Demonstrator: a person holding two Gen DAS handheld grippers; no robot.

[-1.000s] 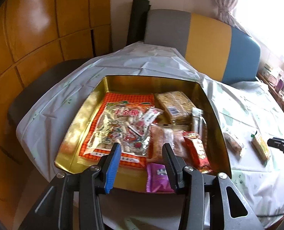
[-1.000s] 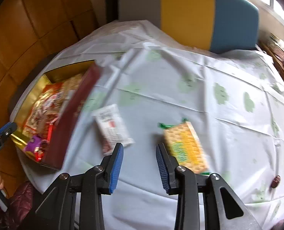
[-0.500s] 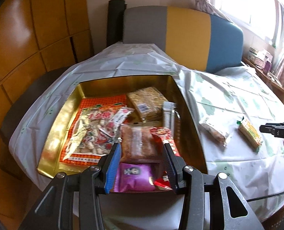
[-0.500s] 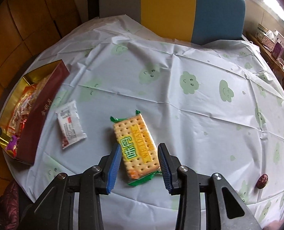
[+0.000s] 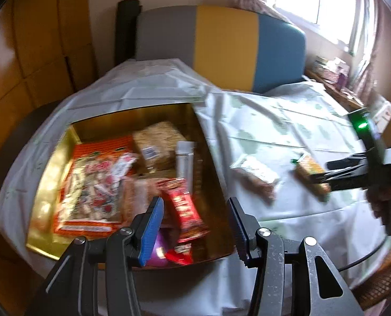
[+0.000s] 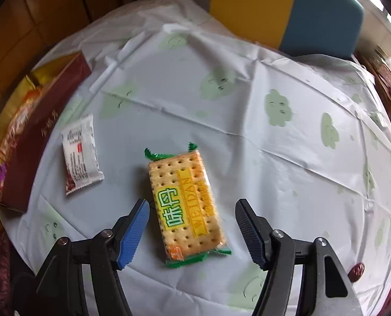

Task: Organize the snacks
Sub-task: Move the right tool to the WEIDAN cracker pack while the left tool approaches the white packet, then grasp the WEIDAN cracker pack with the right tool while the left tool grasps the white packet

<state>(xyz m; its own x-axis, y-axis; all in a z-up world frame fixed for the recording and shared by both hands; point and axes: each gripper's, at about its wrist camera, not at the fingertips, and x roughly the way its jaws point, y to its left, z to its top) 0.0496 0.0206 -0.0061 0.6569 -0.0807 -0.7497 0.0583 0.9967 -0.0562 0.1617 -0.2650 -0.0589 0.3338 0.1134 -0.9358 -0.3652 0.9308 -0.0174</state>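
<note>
A gold-lined box (image 5: 52, 197) holds several snack packs: an orange candy bag (image 5: 95, 184), a beige cracker pack (image 5: 156, 142), a red bar (image 5: 182, 210). My left gripper (image 5: 195, 218) is open and empty above the box's near end. A yellow cracker pack with green ends (image 6: 185, 202) lies on the tablecloth, its near half between my open right gripper's (image 6: 192, 221) jaws, not pinched. A white sachet (image 6: 81, 152) lies to its left. In the left wrist view the cracker pack (image 5: 310, 171), the sachet (image 5: 258, 176) and the right gripper (image 5: 319, 177) show at right.
The box's dark red outer wall (image 6: 37, 137) stands left of the sachet. A small brown wrapped sweet (image 6: 356, 268) lies near the table's right edge. A grey, yellow and blue chair back (image 5: 221, 44) stands behind the table. A white cloud-print cloth (image 6: 248, 92) covers the round table.
My right gripper has closed in on the yellow cracker pack and opened wider around it. My left gripper has swung right and opened wider over the box.
</note>
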